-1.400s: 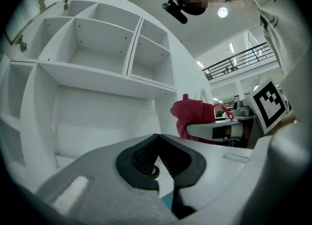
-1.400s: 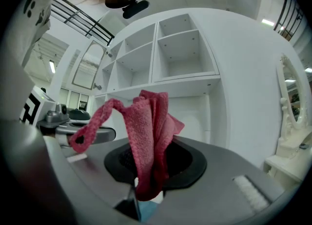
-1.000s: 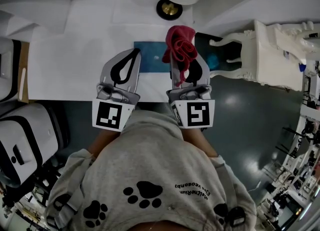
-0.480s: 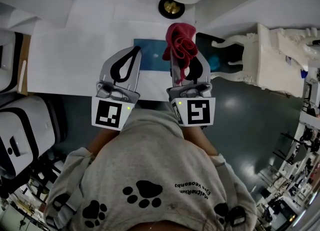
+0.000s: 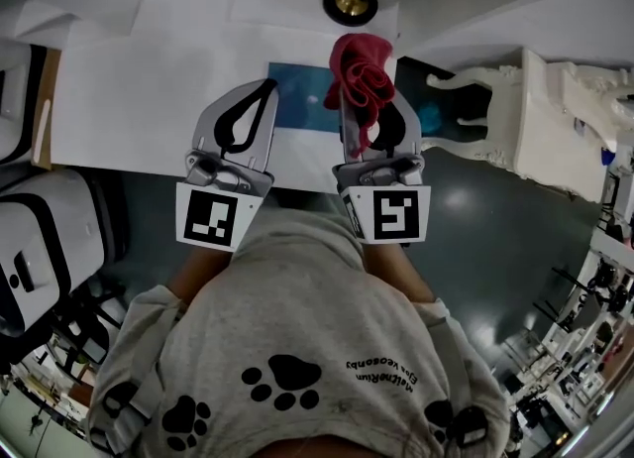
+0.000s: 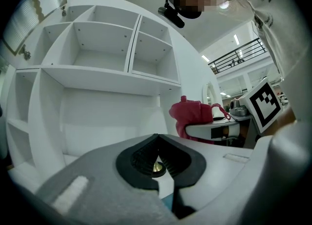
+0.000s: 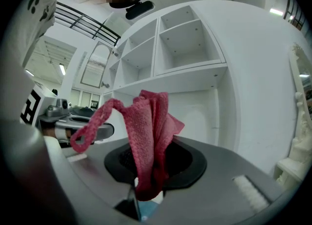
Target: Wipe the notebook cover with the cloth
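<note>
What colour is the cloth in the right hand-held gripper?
Pinkish red; the cloth shows best in the right gripper view.

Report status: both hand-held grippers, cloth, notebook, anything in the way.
Left hand-held gripper shut, empty. Right hand-held gripper shut on red cloth, bunched upward. Blue notebook flat on desk below the tips, cover partly hidden. Nothing seen on cover.

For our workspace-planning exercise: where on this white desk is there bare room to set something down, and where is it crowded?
Bare: the desk left of the blue notebook, to its left edge. Crowded: around the notebook, where the right gripper holds the red cloth.
</note>
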Motion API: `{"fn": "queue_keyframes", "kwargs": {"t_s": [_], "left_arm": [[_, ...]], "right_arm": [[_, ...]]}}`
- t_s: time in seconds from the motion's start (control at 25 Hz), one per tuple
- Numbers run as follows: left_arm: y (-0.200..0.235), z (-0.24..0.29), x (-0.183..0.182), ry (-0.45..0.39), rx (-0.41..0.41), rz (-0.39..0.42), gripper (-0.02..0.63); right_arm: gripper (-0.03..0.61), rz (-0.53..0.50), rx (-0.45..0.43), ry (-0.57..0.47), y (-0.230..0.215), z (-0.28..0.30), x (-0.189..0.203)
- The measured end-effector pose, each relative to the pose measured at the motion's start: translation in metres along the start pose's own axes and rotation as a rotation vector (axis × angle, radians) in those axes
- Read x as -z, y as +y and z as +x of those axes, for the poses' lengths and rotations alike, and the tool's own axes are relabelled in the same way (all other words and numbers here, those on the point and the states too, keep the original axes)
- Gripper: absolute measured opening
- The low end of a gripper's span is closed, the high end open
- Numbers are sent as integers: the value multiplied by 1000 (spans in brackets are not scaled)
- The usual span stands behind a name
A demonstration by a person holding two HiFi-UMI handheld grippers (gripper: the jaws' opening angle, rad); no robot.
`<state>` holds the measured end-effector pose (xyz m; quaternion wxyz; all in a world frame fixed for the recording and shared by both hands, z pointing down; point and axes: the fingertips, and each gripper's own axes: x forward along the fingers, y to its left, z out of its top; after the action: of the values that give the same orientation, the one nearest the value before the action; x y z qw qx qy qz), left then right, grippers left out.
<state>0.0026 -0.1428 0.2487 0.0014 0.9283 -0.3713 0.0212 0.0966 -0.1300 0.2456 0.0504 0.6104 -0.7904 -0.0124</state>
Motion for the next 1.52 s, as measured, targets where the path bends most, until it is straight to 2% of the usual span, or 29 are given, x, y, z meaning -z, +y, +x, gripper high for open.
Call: {"fn": "queue_keyframes", "kwargs": {"t_s": [0.52,1.16,1.28,1.52], "left_arm": [[13,2,54,81,-25,-10,-4],[23,2,127,176,-34,-38,-3],[25,2,142,197,-36,-43,-3],[24,5,166,242,-21,-26,-3]], "right_arm": [[87,4,-99,103,11,33,47],[87,-55,-241,227,28,67,120],[87,-84,-271,258,32,71,135],[86,-202,-374,308,39,85,161]]}}
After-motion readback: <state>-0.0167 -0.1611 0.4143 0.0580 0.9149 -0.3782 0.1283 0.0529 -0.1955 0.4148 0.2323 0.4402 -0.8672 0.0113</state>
